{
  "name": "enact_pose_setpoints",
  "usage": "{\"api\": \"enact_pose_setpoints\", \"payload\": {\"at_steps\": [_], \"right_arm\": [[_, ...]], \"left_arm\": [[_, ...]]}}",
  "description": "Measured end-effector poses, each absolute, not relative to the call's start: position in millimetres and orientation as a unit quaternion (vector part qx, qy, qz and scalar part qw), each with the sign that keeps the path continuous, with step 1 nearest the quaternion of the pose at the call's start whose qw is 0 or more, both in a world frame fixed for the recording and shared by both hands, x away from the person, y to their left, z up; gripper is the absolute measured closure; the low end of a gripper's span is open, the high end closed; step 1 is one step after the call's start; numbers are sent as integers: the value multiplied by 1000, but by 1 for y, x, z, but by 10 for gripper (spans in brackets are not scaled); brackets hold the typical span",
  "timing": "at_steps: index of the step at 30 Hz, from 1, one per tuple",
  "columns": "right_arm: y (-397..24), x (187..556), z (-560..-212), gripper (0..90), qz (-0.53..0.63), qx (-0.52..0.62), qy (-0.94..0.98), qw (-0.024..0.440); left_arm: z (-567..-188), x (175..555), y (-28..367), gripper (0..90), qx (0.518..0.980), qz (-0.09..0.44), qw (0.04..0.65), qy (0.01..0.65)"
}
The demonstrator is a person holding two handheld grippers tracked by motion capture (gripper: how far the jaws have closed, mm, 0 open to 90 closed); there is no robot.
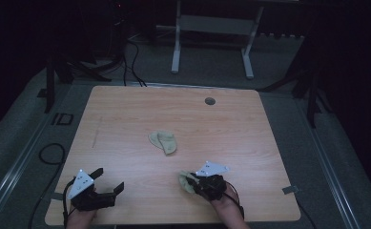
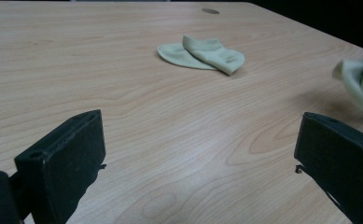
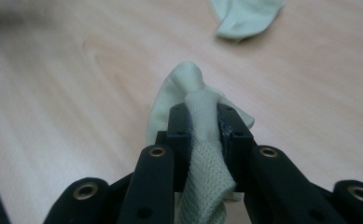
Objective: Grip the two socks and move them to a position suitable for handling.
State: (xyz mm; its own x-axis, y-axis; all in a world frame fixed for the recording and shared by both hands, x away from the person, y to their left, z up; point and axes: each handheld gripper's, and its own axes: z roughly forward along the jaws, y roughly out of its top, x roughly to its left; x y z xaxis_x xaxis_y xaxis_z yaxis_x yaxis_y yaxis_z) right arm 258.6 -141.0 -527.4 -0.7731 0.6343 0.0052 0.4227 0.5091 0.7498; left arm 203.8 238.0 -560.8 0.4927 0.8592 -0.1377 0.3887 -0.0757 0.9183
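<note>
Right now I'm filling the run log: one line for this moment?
right gripper: shut on sock | left gripper: open, nothing held | second sock: mid-table

Left gripper (image 1: 108,181) rests with fingers wide apart; right gripper (image 1: 192,182) fingers seem clamped tight.

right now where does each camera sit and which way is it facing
High view: above the person's side, looking forward and down on the wooden table; both forearms, the left gripper and right gripper enter at the bottom.
Left gripper view: rides the left gripper, low over the table, between its open jaws toward the folded sock.
Right gripper view: along jaws shut on the held sock.
Shared: all three show the folded sock.
</note>
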Motion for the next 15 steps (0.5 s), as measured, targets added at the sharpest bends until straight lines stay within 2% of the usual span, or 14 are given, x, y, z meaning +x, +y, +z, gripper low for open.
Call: {"api": "enact_pose_setpoints", "payload": {"at_steps": [7, 15], "right_arm": [[-138, 256, -550, 751, 362, 309, 871, 120], [-137, 258, -560, 628, 355, 312, 875, 108]], "left_arm": [[-563, 204, 232, 21, 705, 217, 510, 442], [-564, 205, 216, 21, 725, 194, 507, 423]]}}
